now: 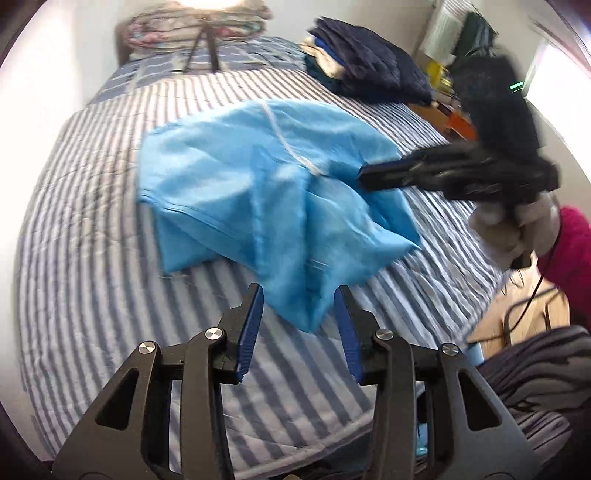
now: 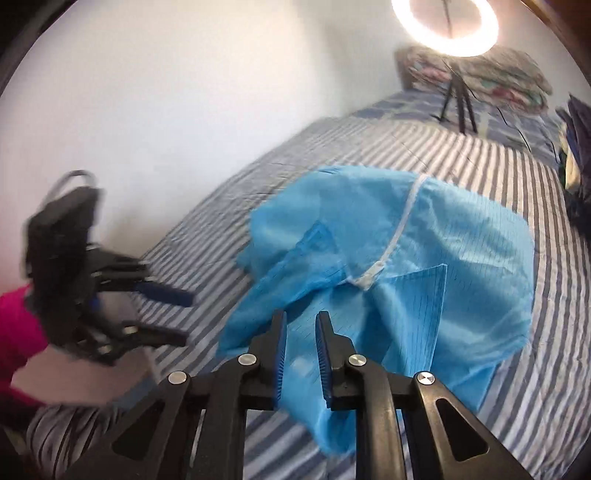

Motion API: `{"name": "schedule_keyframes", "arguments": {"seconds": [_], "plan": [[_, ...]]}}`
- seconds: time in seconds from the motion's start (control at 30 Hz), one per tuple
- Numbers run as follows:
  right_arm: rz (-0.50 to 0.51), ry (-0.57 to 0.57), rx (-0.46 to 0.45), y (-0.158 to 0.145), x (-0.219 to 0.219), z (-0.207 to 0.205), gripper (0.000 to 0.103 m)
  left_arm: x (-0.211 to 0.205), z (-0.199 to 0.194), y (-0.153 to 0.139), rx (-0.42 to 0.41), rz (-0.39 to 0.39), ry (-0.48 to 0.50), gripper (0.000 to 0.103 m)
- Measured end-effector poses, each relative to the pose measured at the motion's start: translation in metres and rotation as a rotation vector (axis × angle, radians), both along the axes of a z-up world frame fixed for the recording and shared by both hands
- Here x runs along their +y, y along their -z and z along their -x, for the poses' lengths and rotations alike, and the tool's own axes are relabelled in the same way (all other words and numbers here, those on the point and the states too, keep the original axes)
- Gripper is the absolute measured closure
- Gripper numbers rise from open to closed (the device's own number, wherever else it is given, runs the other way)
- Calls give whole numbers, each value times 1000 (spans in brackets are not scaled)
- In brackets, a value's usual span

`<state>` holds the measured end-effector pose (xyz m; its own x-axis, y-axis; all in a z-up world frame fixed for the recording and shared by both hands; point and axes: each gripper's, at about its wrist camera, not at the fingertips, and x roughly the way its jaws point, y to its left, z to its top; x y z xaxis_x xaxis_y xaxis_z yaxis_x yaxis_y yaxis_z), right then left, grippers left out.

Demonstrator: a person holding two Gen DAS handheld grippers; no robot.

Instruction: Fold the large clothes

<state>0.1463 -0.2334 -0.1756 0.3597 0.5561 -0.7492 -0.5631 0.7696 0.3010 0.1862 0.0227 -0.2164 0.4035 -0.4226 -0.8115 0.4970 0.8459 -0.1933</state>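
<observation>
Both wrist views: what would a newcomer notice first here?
A crumpled light blue garment lies in the middle of the blue-and-white striped bed. The left gripper is open, just short of its near corner, and the right gripper has cloth between its fingers. A glowing ring light on a tripod stands at the far end.

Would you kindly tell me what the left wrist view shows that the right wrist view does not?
Only the left wrist view shows the full pile of dark folded clothes at the bed's far side, and the right tool reaching onto the garment. Only the right wrist view shows the whole ring light, and the left tool open above the bedspread. Both show the blue garment crumpled on the striped bed and the tripod.
</observation>
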Motion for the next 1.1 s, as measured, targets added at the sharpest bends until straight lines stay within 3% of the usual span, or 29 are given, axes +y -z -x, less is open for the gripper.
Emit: {"name": "schedule_keyframes", "arguments": {"seconds": [0.1, 0.23, 0.3, 0.4, 0.47, 0.6, 0.73, 0.87, 0.93, 1.1], "plan": [[2, 22, 70, 29, 14, -20, 91, 15, -13, 0, 11, 25, -41, 62], [138, -67, 124, 67, 35, -16, 93, 31, -40, -2, 12, 75, -127, 62], [128, -76, 123, 60, 33, -13, 93, 38, -62, -6, 18, 131, -178, 62], [-38, -55, 101, 26, 5, -8, 89, 43, -88, -11, 16, 188, -229, 62], [-98, -9, 35, -3, -23, -7, 84, 42, -105, -13, 4, 197, -240, 62], [-58, 182, -36, -19, -68, -33, 80, 37, -132, -2, 9, 168, -247, 62], [3, 284, -8, 3, -83, -57, 81, 33, -141, 28, 53, 127, -245, 62], [67, 280, 71, 42, -84, -47, 84, 29, -137, 64, 72, 10, -207, 63], [91, 261, 103, 59, -82, -36, 86, 29, -134, 75, 68, -12, -190, 67], [112, 193, 43, 27, -82, -33, 84, 35, -142, 42, 49, 21, -174, 67]]}}
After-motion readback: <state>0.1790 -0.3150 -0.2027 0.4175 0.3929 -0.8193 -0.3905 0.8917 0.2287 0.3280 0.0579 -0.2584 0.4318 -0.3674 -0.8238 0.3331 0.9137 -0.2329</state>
